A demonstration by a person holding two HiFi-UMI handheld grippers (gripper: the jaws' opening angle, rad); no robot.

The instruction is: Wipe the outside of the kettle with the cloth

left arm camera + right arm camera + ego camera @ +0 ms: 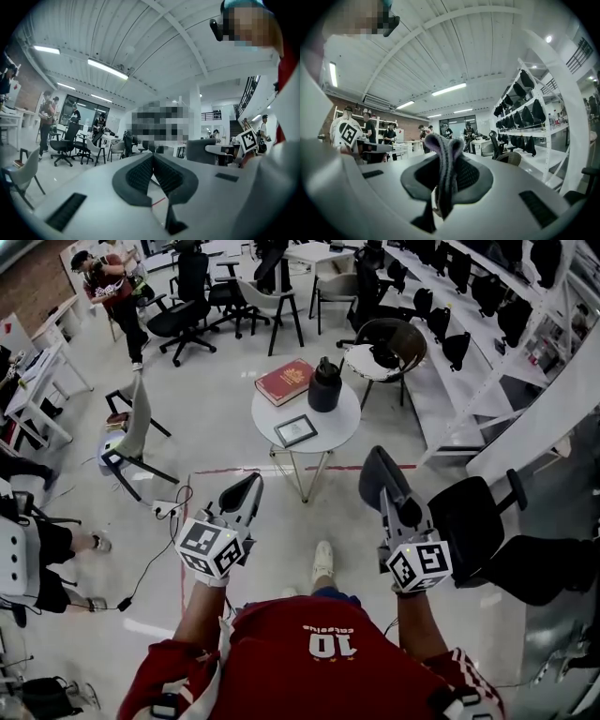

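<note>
Open workroom: the kettle (324,386) stands on the round white surface (342,425), well ahead of me. The fingers of my right gripper (444,161) pinch the cloth (440,140), apparently kept ready for wiping. Those of my left gripper (153,159) are pressed together, empty.

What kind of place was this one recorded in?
Probably an open-plan office or lab: black swivel office chairs, tall white metal shelving loaded with dark gear, and a small round white table.
</note>
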